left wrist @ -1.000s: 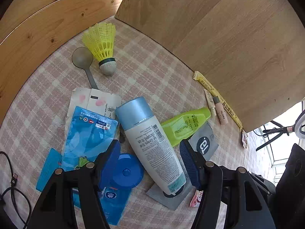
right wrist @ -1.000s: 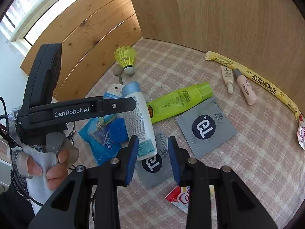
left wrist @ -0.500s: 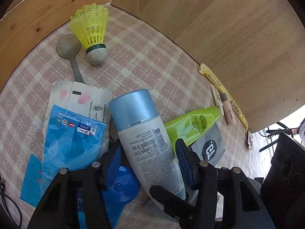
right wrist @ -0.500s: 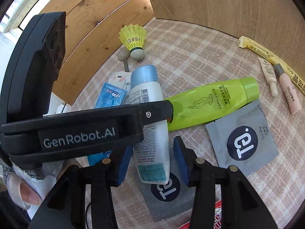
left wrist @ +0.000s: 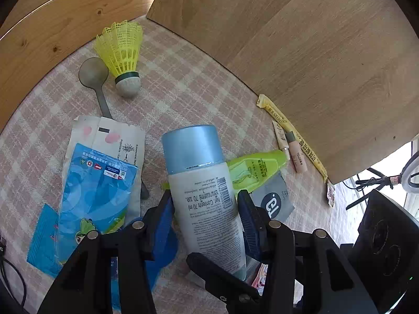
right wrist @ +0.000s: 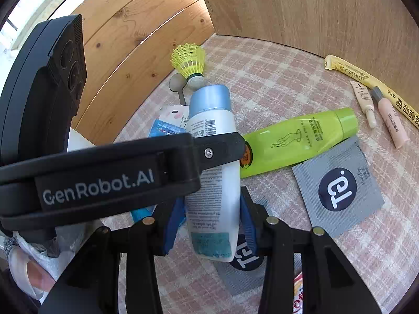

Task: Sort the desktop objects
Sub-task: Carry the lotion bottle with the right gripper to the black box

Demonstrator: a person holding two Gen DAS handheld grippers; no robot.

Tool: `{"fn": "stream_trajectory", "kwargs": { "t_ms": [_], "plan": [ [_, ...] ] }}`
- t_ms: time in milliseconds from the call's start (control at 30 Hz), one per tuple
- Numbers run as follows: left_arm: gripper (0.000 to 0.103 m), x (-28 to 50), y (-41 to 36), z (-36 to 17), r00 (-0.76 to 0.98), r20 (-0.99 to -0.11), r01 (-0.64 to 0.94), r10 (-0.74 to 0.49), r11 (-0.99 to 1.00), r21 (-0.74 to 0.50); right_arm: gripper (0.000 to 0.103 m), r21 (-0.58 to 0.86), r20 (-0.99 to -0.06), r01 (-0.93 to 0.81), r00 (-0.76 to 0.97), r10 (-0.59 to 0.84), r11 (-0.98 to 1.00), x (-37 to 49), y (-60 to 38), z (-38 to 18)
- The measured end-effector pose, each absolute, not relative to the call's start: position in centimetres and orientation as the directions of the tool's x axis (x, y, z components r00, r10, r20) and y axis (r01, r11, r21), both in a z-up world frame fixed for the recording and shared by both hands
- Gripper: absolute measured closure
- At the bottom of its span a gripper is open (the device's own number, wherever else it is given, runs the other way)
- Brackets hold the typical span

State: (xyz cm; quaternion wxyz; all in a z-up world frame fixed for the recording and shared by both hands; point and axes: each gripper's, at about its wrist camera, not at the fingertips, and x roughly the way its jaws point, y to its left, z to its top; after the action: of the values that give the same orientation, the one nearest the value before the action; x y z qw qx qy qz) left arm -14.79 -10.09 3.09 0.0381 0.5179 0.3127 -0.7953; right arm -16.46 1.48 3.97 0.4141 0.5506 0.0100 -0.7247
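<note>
Both the left gripper and right gripper have jaws closing around the white bottle, steadying it for lifting.

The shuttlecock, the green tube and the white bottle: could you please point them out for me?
shuttlecock (left wrist: pixel 121 49), left wrist view, on its yellow skirt.
green tube (right wrist: pixel 296 138), right wrist view, on its body.
white bottle (left wrist: pixel 207 204), left wrist view, on its printed label.

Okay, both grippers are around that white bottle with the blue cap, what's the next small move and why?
Probably finish closing the left gripper on the white bottle, then lift. Both grippers' jaws are closing with the bottle between them, and it lies across the green tube.
</note>
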Motion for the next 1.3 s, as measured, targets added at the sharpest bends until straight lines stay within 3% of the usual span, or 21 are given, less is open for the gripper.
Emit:
{"fn": "stream_trajectory", "kwargs": {
  "t_ms": [333,567,967,1300],
  "plan": [
    [0.057,-13.9,-1.9,7.9,-0.476,-0.813,0.2,0.336,-0.859,-0.472,0.062,0.435,-0.787,0.513,-0.182,-0.589,-0.74,-14.2,10.0,8.2],
    [0.057,-12.2,9.3,10.3,-0.415,-0.798,-0.005,0.436,-0.879,-0.478,0.062,0.437,-0.78,0.346,-0.315,-0.541,-0.83,-9.7,21.0,10.5],
    [0.057,-4.8,30.9,10.9,-0.214,-0.785,-0.332,0.581,-0.799,-0.501,0.063,0.413,-0.803,0.006,-0.468,-0.367,-0.911,1.4,40.8,10.8],
    [0.057,0.6,43.4,11.1,-0.114,-0.776,-0.483,0.62,-0.717,-0.502,0.062,0.356,-0.84,-0.177,-0.491,-0.231,-0.918,8.8,51.5,10.6]
  ]
}}
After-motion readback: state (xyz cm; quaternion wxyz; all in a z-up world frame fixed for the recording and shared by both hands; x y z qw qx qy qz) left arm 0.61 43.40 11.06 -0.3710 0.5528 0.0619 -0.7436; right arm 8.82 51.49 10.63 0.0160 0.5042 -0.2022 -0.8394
